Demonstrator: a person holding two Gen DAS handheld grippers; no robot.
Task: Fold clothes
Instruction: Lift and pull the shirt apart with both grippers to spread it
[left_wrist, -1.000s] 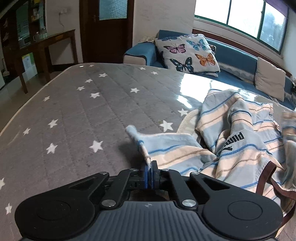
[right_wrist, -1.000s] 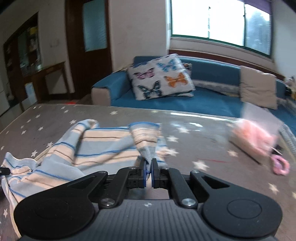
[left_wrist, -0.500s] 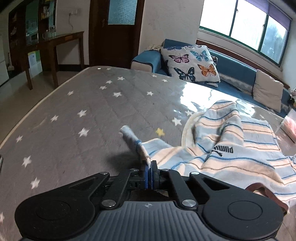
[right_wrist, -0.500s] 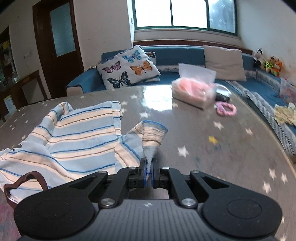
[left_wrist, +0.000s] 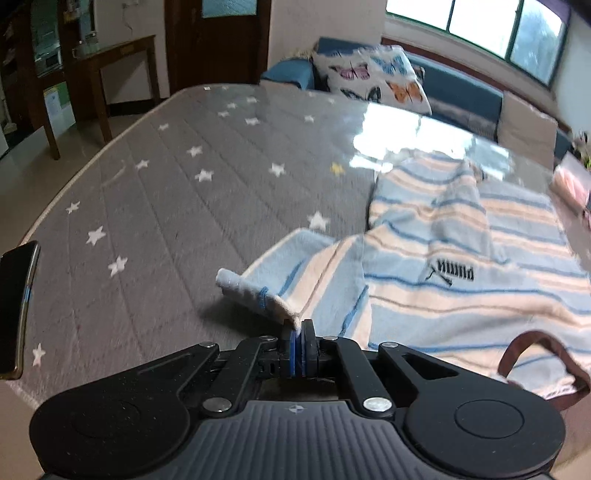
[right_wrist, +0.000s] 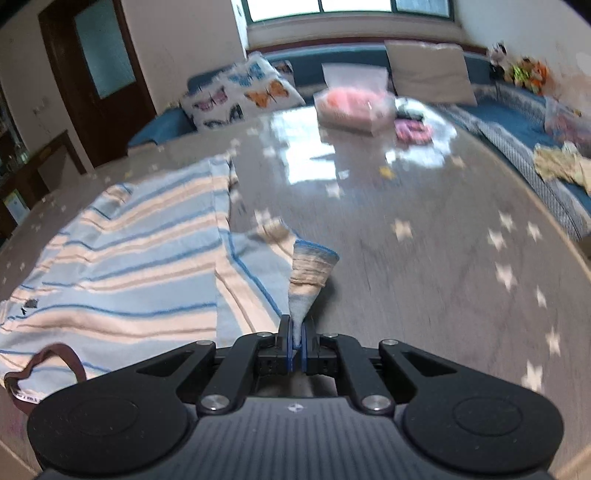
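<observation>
Ahead of my fingers I see a blue sofa (right_wrist: 517, 122) with a butterfly cushion (left_wrist: 373, 79) under bright windows (left_wrist: 480, 18); a dark door (left_wrist: 218, 40) and wooden side table (left_wrist: 110, 59) sit left.

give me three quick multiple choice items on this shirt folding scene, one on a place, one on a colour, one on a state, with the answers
1. Where does the phone lie in the left wrist view?
A. at the table's left edge
B. on the striped shirt
C. on the sofa

2. What colour is the shirt's neckband?
A. green
B. dark brown
C. yellow

3. What state are both tongs in?
A. open above the shirt
B. shut on nothing
C. shut on shirt fabric

Answers:
1. A: the phone sits by the left rim of the star-patterned table, apart from the striped shirt.
2. B: the neckband is a dark brown loop.
3. C: the left tongs pinch a sleeve cuff, and the right tongs pinch the other cuff.
</observation>
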